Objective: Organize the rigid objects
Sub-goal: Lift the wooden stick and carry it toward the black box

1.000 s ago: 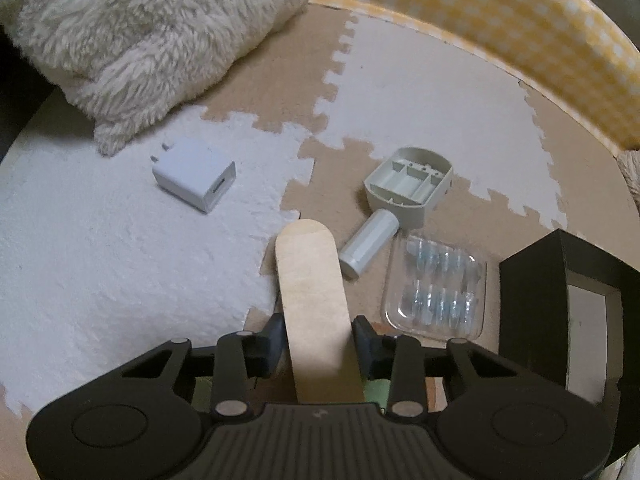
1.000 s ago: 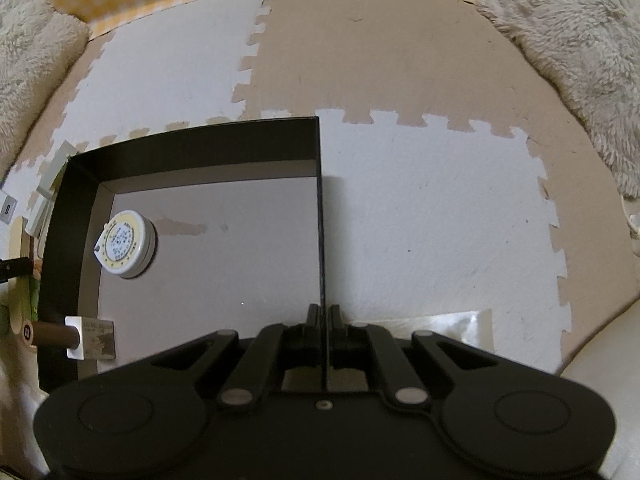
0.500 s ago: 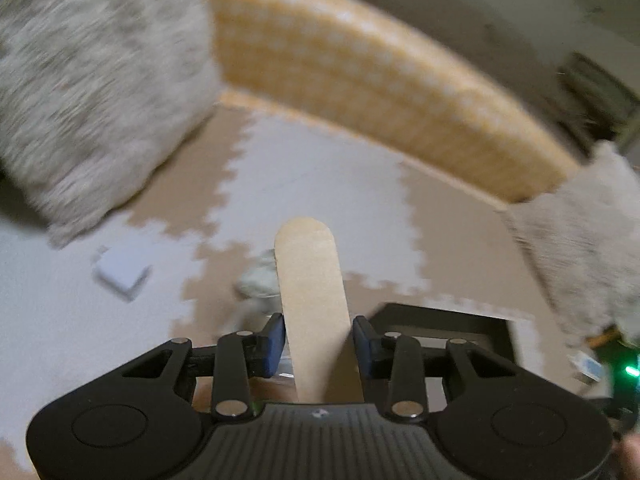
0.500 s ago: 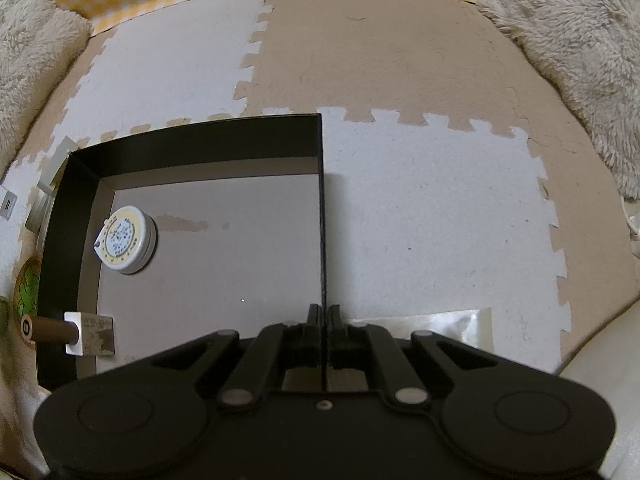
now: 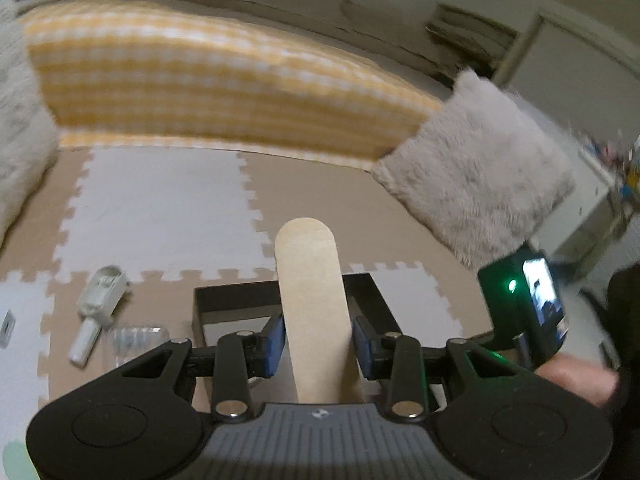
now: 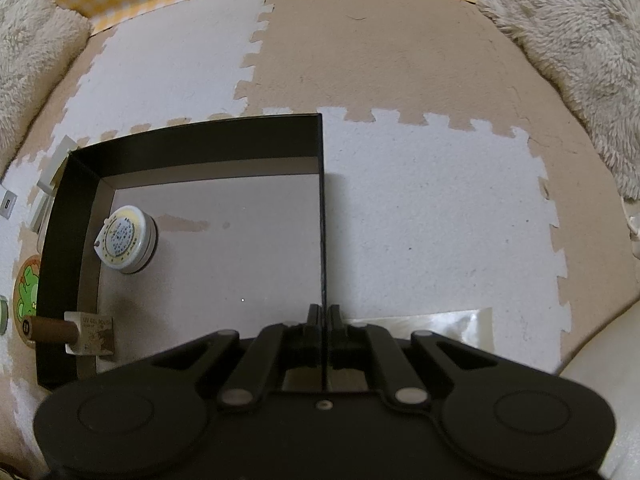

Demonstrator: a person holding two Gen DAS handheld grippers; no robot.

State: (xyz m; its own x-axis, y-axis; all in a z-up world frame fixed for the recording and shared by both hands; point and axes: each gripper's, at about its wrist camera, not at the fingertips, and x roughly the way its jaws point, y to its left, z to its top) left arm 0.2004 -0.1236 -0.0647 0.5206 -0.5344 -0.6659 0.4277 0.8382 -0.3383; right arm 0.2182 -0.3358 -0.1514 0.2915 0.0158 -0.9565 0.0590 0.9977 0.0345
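Between the fingers of the left gripper [image 5: 319, 344], in the left wrist view, a flat wooden stick [image 5: 310, 300] with a rounded end is clamped at both edges and juts forward past the fingertips. Just beyond and below those fingertips sits the black box [image 5: 240, 294], its far wall crossing behind the stick. Off to the left of the gripper, on the foam puzzle mat [image 5: 160, 204], lie a pale plastic holder with a white tube [image 5: 98, 308] and, nearer, a clear blister tray [image 5: 134, 338]. Far ahead runs a yellow checked cushion [image 5: 208, 92], with a furry cushion [image 5: 476, 176] ahead on the right. At the right edge a person's hand [image 5: 576, 380] grips the other tool, whose green-lit camera unit [image 5: 524, 304] stands up beside it.

Seen from the right wrist, the right gripper [image 6: 324, 320] is pinched tight on the thin right wall of the black box [image 6: 188, 148], fingers on either side of it. Inside the box, to the gripper's left, rest a round white tin [image 6: 126, 240] near the far-left corner and a small nail polish bottle [image 6: 76, 330] lying on its side against the left wall. Outside that wall a round frog sticker [image 6: 26, 288] lies on the mat. Right of the gripper a clear plastic sheet [image 6: 440, 324] lies flat.
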